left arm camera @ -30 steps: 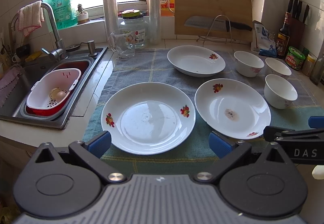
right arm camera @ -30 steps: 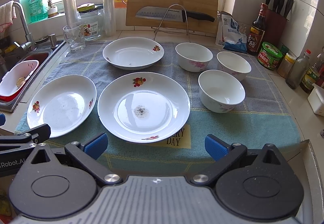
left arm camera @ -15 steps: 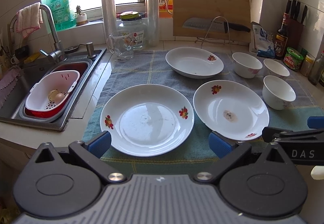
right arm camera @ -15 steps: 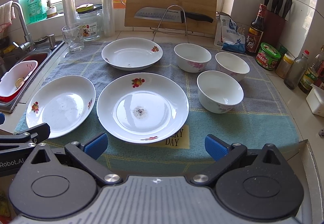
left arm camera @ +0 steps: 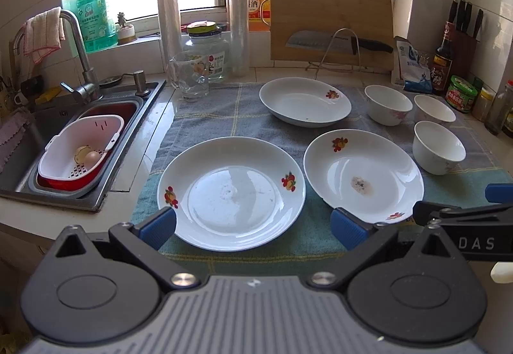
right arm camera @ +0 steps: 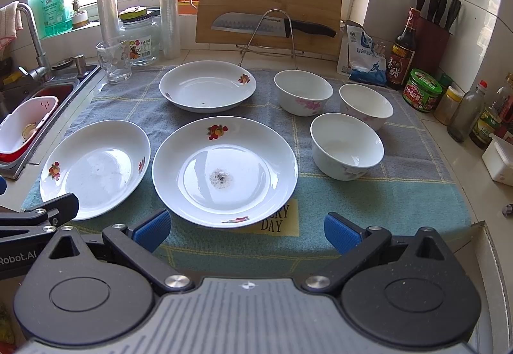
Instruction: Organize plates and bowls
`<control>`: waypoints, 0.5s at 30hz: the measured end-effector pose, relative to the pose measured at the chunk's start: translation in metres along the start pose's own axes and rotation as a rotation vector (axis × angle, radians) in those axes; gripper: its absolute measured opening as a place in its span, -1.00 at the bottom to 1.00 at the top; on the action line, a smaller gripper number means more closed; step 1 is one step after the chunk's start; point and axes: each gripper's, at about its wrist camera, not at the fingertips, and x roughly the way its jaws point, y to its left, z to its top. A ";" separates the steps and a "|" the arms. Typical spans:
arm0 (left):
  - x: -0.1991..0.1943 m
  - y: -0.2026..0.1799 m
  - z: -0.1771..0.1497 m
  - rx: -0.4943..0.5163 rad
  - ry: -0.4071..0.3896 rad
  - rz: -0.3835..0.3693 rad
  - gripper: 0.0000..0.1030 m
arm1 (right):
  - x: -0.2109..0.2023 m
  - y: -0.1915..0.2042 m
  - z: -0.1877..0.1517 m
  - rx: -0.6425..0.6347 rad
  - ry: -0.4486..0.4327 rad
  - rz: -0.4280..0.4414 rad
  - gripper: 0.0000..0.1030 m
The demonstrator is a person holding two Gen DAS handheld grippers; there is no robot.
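Three white plates with fruit prints lie on a towel: a left plate [left arm camera: 231, 192] [right arm camera: 96, 168], a middle plate [left arm camera: 362, 176] [right arm camera: 224, 171] with a dark smudge, and a far plate [left arm camera: 304, 101] [right arm camera: 207, 85]. Three white bowls [right arm camera: 303, 92] [right arm camera: 365, 105] [right arm camera: 346, 145] stand to the right. My left gripper [left arm camera: 253, 226] is open just before the left plate's near rim, holding nothing. My right gripper [right arm camera: 245, 230] is open at the middle plate's near rim, also holding nothing.
A sink [left arm camera: 64, 129] with a white basket [left arm camera: 80, 145] lies at the left. A glass [right arm camera: 113, 61], jar, film rolls, cutting board [right arm camera: 269, 1] and knife line the back. Bottles and jars [right arm camera: 423, 89] crowd the right side.
Both grippers have eased slightly forward toward the plates, which sit a little nearer their fingers. Nothing on the towel has moved.
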 end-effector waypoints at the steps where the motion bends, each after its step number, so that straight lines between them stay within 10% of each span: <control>1: 0.000 0.000 0.000 0.001 0.000 -0.001 0.98 | 0.000 0.000 0.000 0.000 0.000 -0.002 1.00; 15: 0.001 0.011 -0.001 0.027 -0.021 -0.028 0.98 | -0.003 0.012 0.003 -0.032 -0.024 -0.011 1.00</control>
